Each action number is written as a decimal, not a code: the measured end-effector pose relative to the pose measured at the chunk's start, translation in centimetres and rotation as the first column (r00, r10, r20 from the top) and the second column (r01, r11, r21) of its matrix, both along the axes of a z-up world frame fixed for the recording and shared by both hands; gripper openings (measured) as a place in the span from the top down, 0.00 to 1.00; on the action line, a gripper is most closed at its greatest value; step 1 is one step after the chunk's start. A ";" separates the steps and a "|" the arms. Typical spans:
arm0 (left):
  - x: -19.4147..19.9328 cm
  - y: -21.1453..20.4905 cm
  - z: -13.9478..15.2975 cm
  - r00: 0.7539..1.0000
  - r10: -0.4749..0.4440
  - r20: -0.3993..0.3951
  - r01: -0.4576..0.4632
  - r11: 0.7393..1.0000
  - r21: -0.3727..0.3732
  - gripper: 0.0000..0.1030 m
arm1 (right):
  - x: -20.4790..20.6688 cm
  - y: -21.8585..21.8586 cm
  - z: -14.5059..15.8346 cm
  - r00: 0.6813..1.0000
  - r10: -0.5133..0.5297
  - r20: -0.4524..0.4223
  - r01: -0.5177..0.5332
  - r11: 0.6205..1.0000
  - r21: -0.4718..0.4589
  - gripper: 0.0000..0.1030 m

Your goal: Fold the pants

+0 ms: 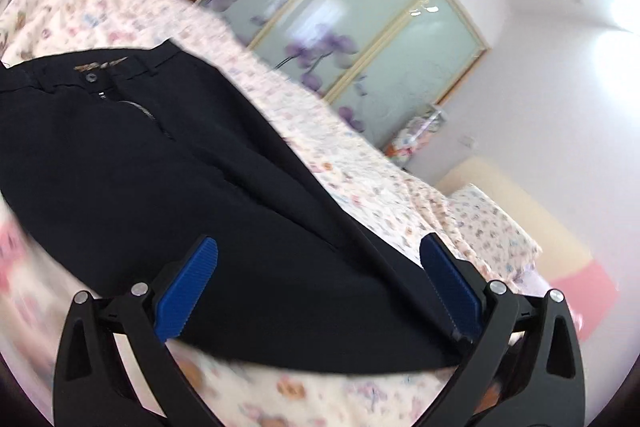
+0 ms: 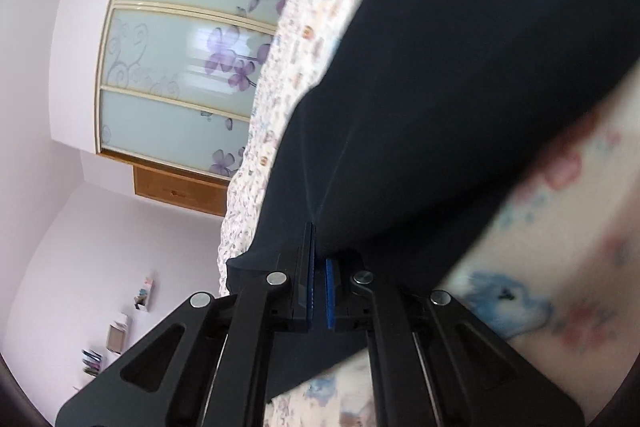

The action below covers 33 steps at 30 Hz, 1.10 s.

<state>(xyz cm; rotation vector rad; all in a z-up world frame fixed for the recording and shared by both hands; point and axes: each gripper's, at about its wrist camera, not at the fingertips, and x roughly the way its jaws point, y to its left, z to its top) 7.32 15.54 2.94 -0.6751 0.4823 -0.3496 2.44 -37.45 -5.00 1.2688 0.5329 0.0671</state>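
Observation:
Dark navy pants [image 1: 168,163] lie on the floral bedsheet [image 1: 360,163], waistband with button and zipper at the upper left, legs running toward the lower right. My left gripper [image 1: 318,255] is open, its blue pads [image 1: 188,291] spread wide just above the leg fabric, holding nothing. In the right wrist view the pants [image 2: 460,75] stretch up and away. My right gripper [image 2: 318,259] is shut on the pants' fabric edge, which is pinched between the blue pads [image 2: 330,291] and pulled taut.
A wardrobe with frosted glass doors and purple flower prints [image 1: 340,27] stands beyond the bed, also in the right wrist view [image 2: 180,75]. White walls surround it. A pillow in floral cover [image 1: 492,227] and a pink item [image 1: 584,287] lie at the right.

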 end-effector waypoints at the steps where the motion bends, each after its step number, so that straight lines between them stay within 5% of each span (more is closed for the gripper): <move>1: 1.9 0.9 0.7 0.999 -0.007 -0.040 0.007 1.000 -0.003 0.02 | -0.2 -0.2 0.0 1.000 0.000 0.003 0.000 1.000 0.018 0.96; 4: 6.5 2.4 2.4 0.996 0.009 -0.091 -0.011 1.000 -0.025 0.02 | -0.1 -0.4 -0.2 1.000 0.012 0.002 -0.012 0.999 0.037 0.96; 9: 15.4 1.8 4.0 0.983 0.041 -0.178 -0.032 0.998 0.051 0.02 | 1.1 -0.5 -0.5 0.998 0.057 -0.016 -0.056 0.997 0.044 0.96; 16: 27.7 2.6 0.6 0.908 0.170 -0.383 -0.174 0.985 0.025 0.03 | 2.6 -0.5 -0.2 0.990 0.130 -0.049 -0.132 0.991 -0.036 0.96; 19: 32.2 2.6 -0.8 0.869 0.231 -0.437 -0.207 0.973 0.103 0.20 | 3.0 -0.2 0.0 0.988 0.144 -0.062 -0.148 0.987 -0.066 0.96; 23: 36.1 0.8 -3.0 0.812 0.277 -0.515 -0.162 0.953 0.256 0.60 | 3.2 -0.3 0.2 0.985 0.161 -0.067 -0.167 0.981 -0.099 0.96; 25: 36.2 0.7 -3.2 0.822 0.280 -0.496 -0.164 0.950 0.265 0.89 | 3.3 -0.3 0.5 0.984 0.166 -0.066 -0.172 0.979 -0.106 0.96; 33: 29.0 1.6 1.2 0.890 0.331 -0.313 -0.258 0.933 0.253 0.93 | 2.9 -0.6 1.5 0.987 0.156 -0.039 -0.159 0.979 -0.126 0.96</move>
